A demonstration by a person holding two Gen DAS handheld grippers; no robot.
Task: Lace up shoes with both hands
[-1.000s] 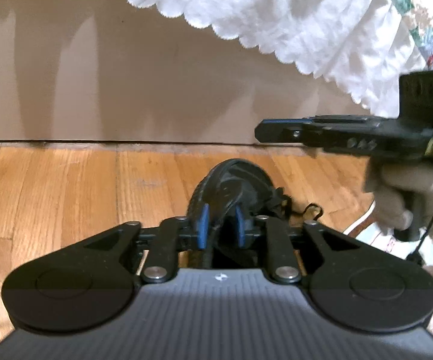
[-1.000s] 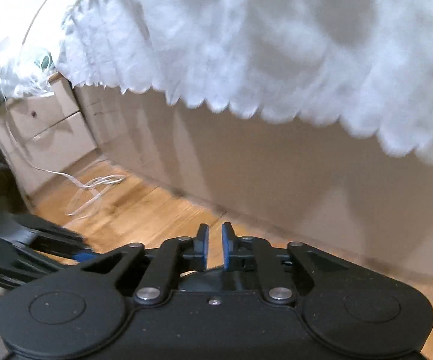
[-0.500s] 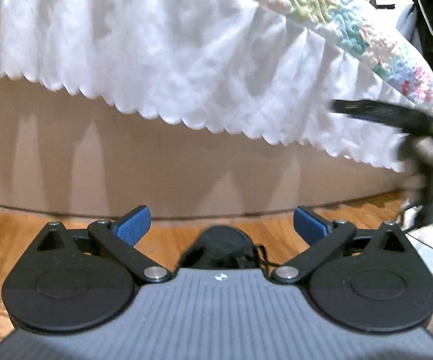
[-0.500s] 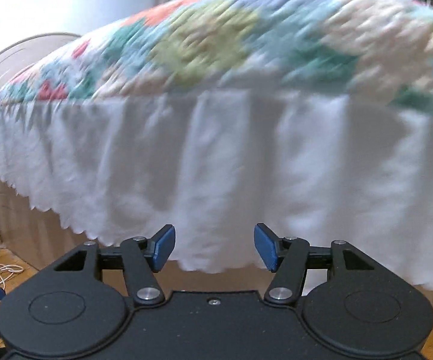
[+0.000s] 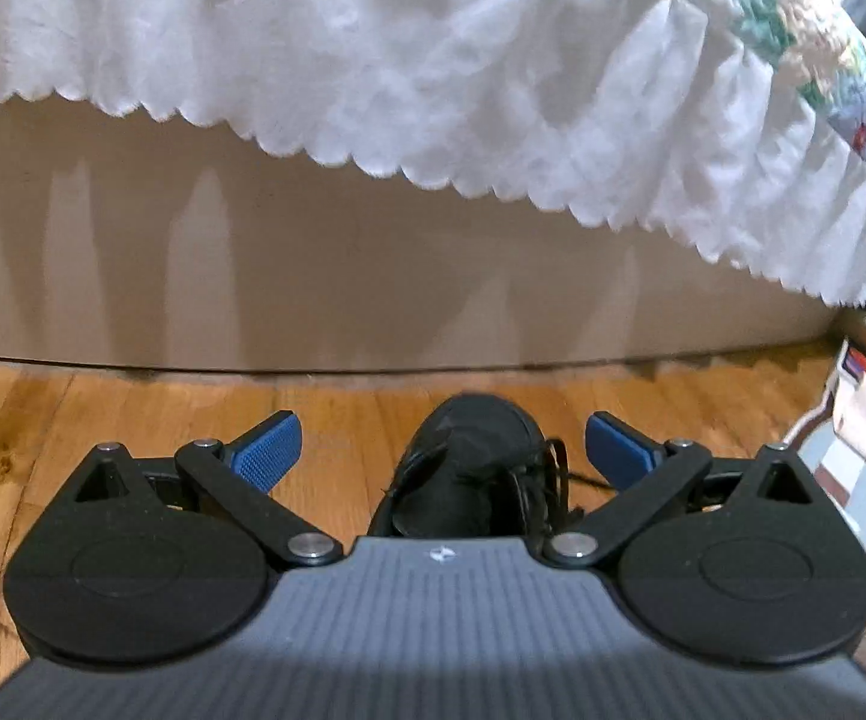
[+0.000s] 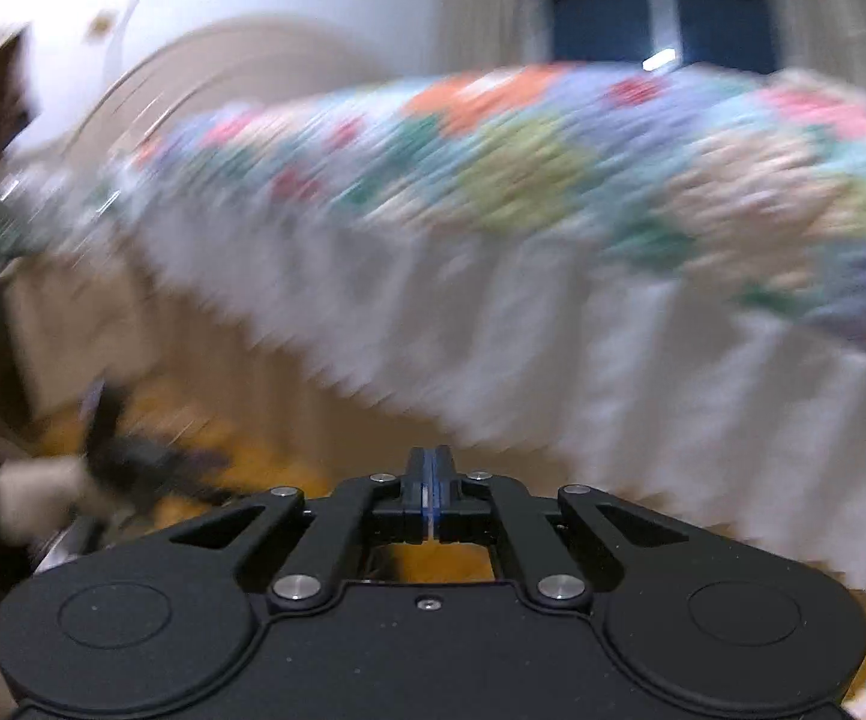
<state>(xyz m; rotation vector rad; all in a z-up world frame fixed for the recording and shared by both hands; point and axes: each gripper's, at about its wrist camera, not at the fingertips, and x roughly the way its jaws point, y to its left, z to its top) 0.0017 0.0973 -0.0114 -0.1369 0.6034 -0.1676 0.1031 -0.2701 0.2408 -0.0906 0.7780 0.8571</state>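
Left claw spread wide over the shoe
Shoe lies dead ahead, toe pointing away; right claw clenched on nothing (blurred), aimed off at the bed.

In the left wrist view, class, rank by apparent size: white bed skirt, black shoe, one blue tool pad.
1. white bed skirt
2. black shoe, partly hidden by the tool
3. blue pad, though it sits nearest the camera
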